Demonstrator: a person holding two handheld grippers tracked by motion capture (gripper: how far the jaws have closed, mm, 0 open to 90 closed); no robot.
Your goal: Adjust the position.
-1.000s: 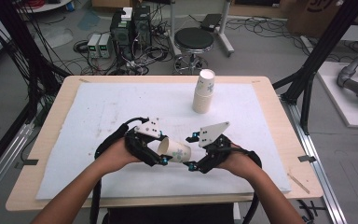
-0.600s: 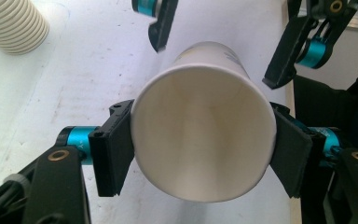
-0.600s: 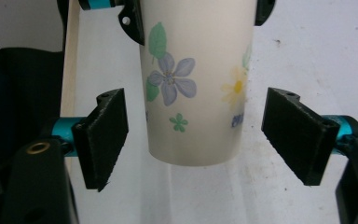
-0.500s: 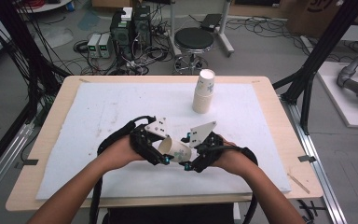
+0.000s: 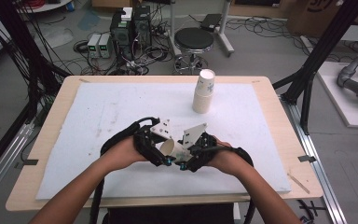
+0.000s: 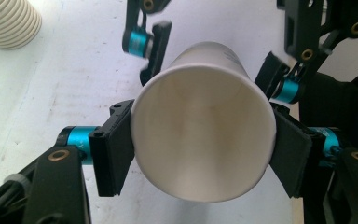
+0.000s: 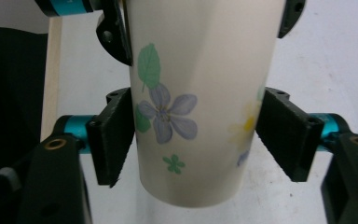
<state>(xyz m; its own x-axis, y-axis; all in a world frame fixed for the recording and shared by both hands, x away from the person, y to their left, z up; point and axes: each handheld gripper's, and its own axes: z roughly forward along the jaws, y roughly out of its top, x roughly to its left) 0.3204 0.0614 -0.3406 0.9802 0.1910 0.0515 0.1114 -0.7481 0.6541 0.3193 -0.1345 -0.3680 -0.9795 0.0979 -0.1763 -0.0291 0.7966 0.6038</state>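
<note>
Change since a second ago: both grippers have drawn closer together at the near middle of the table, and the cup between them has tipped from lying sideways toward the left hand to bridging the two claws.
Left gripper (image 5: 164,157): its jaws clamp the paper cup (image 5: 175,149) near the open rim, pads pressed to both sides; the rim looks slightly squeezed in the left gripper view.
Right gripper (image 5: 186,161): jaws stand on either side of the cup's base end; the left pad touches the wall, the right pad sits just beside it, so whether it grips I cannot tell.
Cup location: held off the white mat (image 5: 98,116), lying on its side between the hands.
Handling: light, thin-walled, easily crushed; probably best held low on the stiffer base or rim, gently.
Farther back: stack of cups (image 5: 203,91), upright, well apart.
</note>
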